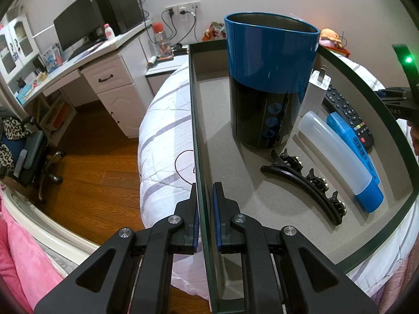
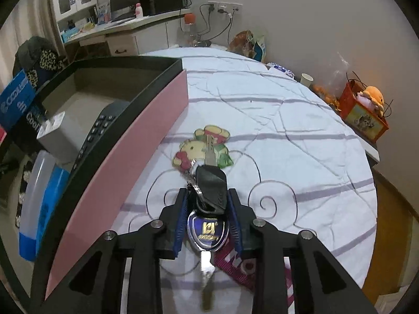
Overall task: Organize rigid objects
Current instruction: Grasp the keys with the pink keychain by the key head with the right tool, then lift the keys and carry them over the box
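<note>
the bunch of keys [image 2: 209, 201] could slip and fall on the bed [image 2: 288, 136], because the right hand-held gripper [image 2: 208, 201] pinches it only at the black fob, while other keys hang loose below. the bunch sits between its fingers, just beside the pink wall of the tray [image 2: 117, 157]. the left hand-held gripper [image 1: 205, 201] is clamped on the tray rim [image 1: 195, 130]; if it loosens, the blue can [image 1: 269, 78] farther inside may tip.

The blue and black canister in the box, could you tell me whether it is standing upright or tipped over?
Upright. The canister stands on its base on the box floor, open mouth facing up.
</note>
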Demonstrator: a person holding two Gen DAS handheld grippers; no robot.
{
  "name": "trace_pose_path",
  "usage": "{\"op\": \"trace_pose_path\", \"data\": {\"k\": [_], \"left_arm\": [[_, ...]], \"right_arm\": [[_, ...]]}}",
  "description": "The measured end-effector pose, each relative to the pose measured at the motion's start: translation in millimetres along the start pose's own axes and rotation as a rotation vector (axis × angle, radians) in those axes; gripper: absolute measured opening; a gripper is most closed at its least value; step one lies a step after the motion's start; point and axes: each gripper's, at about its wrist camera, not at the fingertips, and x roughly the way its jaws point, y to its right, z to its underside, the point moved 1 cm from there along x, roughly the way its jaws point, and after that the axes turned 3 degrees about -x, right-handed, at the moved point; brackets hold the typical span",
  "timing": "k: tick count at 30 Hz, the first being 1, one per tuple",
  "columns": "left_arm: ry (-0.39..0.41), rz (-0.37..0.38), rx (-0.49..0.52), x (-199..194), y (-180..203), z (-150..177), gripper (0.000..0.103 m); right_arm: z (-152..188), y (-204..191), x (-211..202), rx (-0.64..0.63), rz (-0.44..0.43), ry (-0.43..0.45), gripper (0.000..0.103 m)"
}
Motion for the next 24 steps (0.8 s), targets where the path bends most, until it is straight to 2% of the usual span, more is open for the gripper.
{"op": "trace_pose_path", "data": {"k": [3, 7, 11, 15, 24], "left_arm": [[0.001, 0.000, -0.001, 0, 1, -1, 0.007], [0.000, -0.001, 0.001, 0, 1, -1, 0.007], [0.000, 0.001, 0.001, 0, 1, -1, 0.008], [-0.001, 0.001, 0.001, 1, 2, -2, 0.008], [-0.001, 0.000, 0.002, 1, 2, -2, 0.008]], "right_arm": [[-4, -1, 4, -0.018, 0.024, 0.010, 0.040], [-4, 2, 6, -0.016, 0.019, 0.019, 0.040], [-2, 3, 5, 0.020, -0.016, 0.026, 0.027], [4, 1, -1, 0.043, -0.023, 0.049, 0.026], [20, 7, -17, 0.156, -0.134, 0.126, 0.025]]}}
